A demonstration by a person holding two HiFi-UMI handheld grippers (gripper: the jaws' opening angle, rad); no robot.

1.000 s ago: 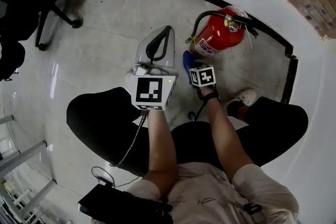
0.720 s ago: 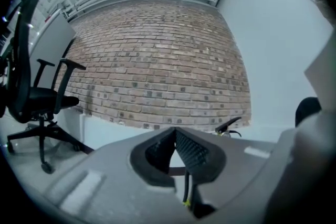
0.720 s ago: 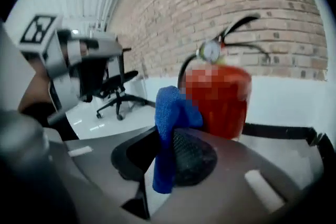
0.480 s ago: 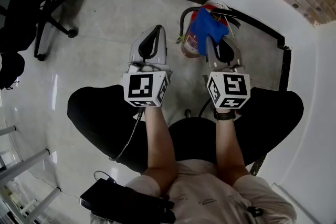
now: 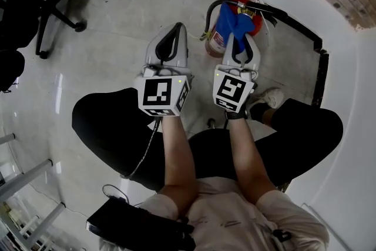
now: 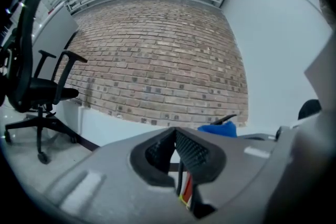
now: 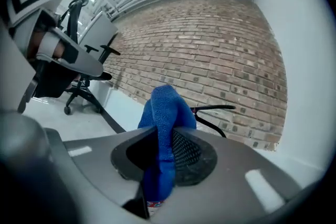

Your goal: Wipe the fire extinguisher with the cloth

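Blue cloth (image 7: pixel 164 128) fills the gap of the right gripper (image 5: pixel 239 41). Its jaws are clamped on a fold, with a bunched end standing past the tips and a tail hanging below, so a soft pad leads rather than bare plastic. That pad lies over the upper part of the fire extinguisher (image 5: pixel 215 39), which stands on the floor (image 5: pixel 117 26) near its far right corner, close to the black skirting (image 5: pixel 321 82). Whether the cloth presses on the red shell or only covers it from above, I cannot tell. The left gripper (image 5: pixel 175 32) has its jaws closed on nothing and hangs just left of the cylinder, apart from it, probably parked clear or ready to steady it. The wipe looks to be at its start, up by the black lever (image 7: pixel 215 108) and hose (image 5: pixel 207 16). Room is tight behind and to the right, where wall and skirting close in. Open floor lies toward the left edge, short of the office chair (image 5: pixel 53 3), and toward the person's knees, so downward strokes along the near side seem easiest.
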